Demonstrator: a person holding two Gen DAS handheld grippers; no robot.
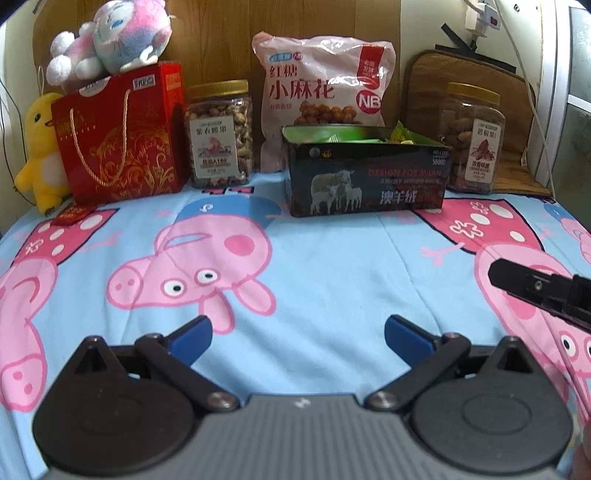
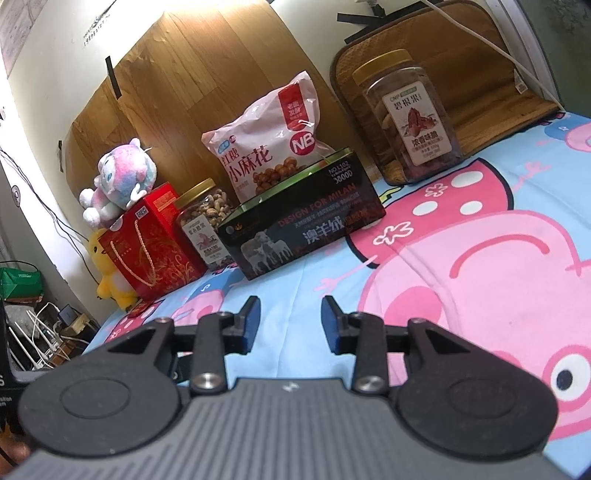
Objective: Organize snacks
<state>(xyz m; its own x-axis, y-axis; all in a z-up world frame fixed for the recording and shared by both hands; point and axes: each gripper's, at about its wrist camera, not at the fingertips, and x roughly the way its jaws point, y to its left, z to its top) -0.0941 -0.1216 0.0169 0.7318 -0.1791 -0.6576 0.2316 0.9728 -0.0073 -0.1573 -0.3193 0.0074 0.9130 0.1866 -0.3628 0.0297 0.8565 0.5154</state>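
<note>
Both views showed a bed (image 1: pixel 314 288) covered with a blue sheet printed with pink cartoon pigs, and a row of things standing along its far edge against a wooden board.

From left to right in the left wrist view: a yellow plush duck (image 1: pixel 42 147), a red gift bag (image 1: pixel 118 136) with a pink and blue plush toy (image 1: pixel 110 35) sitting on top, a clear jar of nuts (image 1: pixel 219 134) with a gold lid, a tall pink snack bag (image 1: pixel 323 92) leaning upright, a dark open tin (image 1: pixel 365 177) printed with sheep standing just in front of that bag, with small packets showing inside, and a second gold-lidded jar (image 1: pixel 472 138) on the right.

The left claw (image 1: pixel 297 338) hovered over bare sheet, its blue pads spread wide and holding nothing. The right claw (image 2: pixel 290 319) was likewise released and empty, well apart from the snacks.

Several risks seemed likely. The soft bedding gave poor footing, so a nudged jar could tip or roll. The pink bag looked propped by the tin, and might slump if the tin shifted. The jars' smooth walls could slip from narrow pads. The plush toy could tumble off the gift bag if it were bumped.
</note>
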